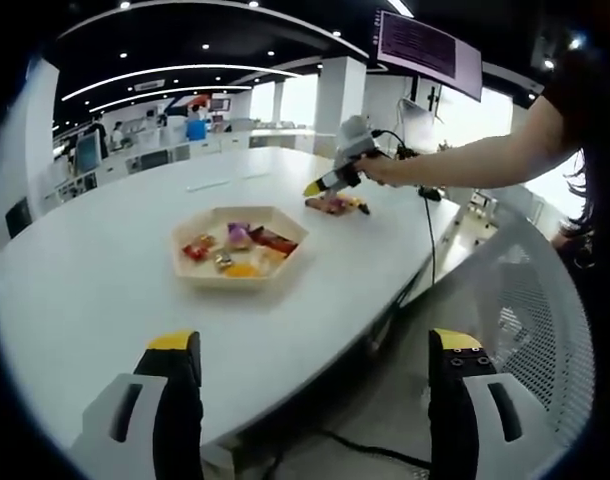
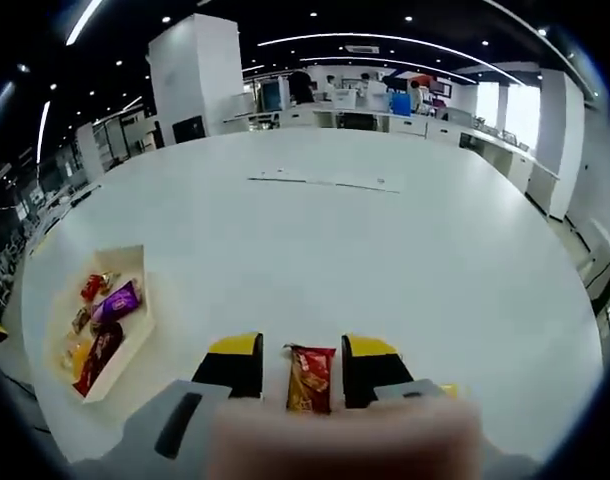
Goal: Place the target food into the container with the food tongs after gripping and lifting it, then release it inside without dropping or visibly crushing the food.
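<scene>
In the right gripper view, my right gripper (image 2: 301, 368) stood low over the white table (image 2: 385, 260), its yellow-tipped jaws spread apart with a red snack packet (image 2: 310, 378) lying flat on the table between them. The jaws flanked the packet closely, but I could not tell whether they touched it; nothing was clamped. Off to the left of that view sat the pale hexagonal tray (image 2: 135, 270), holding several wrapped snacks, a purple one (image 2: 115, 300) among them.

In the left gripper view, my left gripper (image 1: 315, 375) hung back beyond the table's near edge, jaws wide apart and grasping nothing. A white mesh chair back (image 1: 525, 300) stood to the right. Farther in, the tray (image 1: 200, 272) rested on the table (image 1: 85, 270) with its mixed wrappers. Beyond it, my hand (image 1: 385, 168) held the right gripper (image 1: 320, 184) down beside the packet (image 1: 335, 204), which lay outside the tray. Desks and monitors filled the far room.
</scene>
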